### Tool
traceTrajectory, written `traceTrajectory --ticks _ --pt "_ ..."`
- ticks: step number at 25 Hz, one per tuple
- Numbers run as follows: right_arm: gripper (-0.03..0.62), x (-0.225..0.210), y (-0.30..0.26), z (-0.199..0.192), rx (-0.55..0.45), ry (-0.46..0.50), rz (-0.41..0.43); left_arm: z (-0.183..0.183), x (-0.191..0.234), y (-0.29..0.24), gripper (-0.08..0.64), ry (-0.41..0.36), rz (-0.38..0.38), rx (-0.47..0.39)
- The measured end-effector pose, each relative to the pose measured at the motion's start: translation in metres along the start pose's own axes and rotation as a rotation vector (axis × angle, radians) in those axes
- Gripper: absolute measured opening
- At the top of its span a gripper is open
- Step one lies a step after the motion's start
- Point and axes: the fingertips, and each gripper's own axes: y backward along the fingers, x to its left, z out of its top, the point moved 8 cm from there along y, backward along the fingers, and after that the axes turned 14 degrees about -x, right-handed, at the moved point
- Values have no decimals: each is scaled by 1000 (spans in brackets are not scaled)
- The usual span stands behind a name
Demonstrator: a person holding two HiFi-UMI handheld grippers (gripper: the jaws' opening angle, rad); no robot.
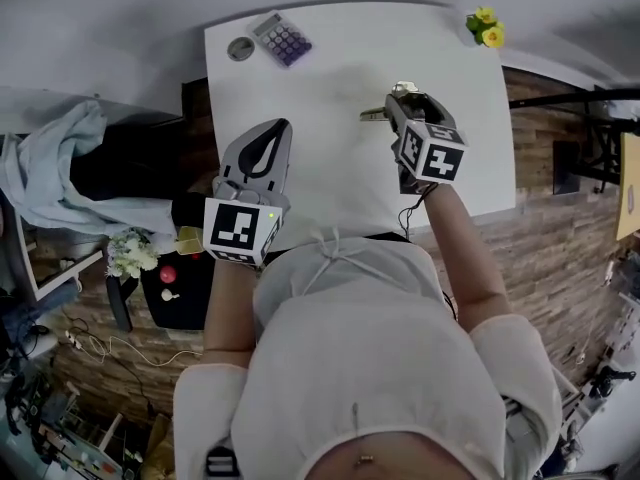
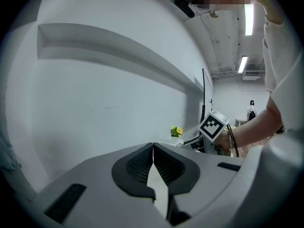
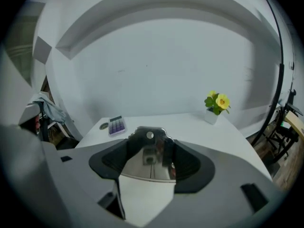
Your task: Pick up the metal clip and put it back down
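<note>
Clamping the metal clip (image 3: 149, 152) between its fingers (image 3: 191, 163), the right gripper (image 1: 403, 98) is hanging over the far right part of the white tabletop (image 1: 340, 58). In the head view the clip's shiny end is sticking out to the left of the finger tips. Whether it is touching the tabletop cannot be told. The left gripper (image 1: 275, 130) is hovering over the near left part of the tabletop, well apart from the clip. Its fingers (image 2: 137, 165) are pressing together with nothing between them. A purple calculator (image 1: 281, 38) and a small round grey disc (image 1: 240, 49) are lying at the far left corner. A small yellow flower (image 1: 486, 28) is standing at the far right corner.
</note>
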Motion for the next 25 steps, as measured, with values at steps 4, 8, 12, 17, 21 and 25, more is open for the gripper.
traceTrajectory --ticks 4,8,12,17,21,25 --pt "293 5 22 34 -141 74 26 15 0 5 20 -22 16 -23" --pt "291 17 48 65 -307 202 56 32 6 11 20 -52 50 -52" --pt "291 27 75 90 -443 241 93 54 10 14 20 -94 70 -88" --pt "291 31 107 111 -589 249 157 76 9 20 20 -133 94 -122" --pt "293 32 129 117 -673 316 181 84 7 24 20 -151 111 -126" --pt "293 33 135 112 -680 328 183 85 8 29 20 -150 127 -130"
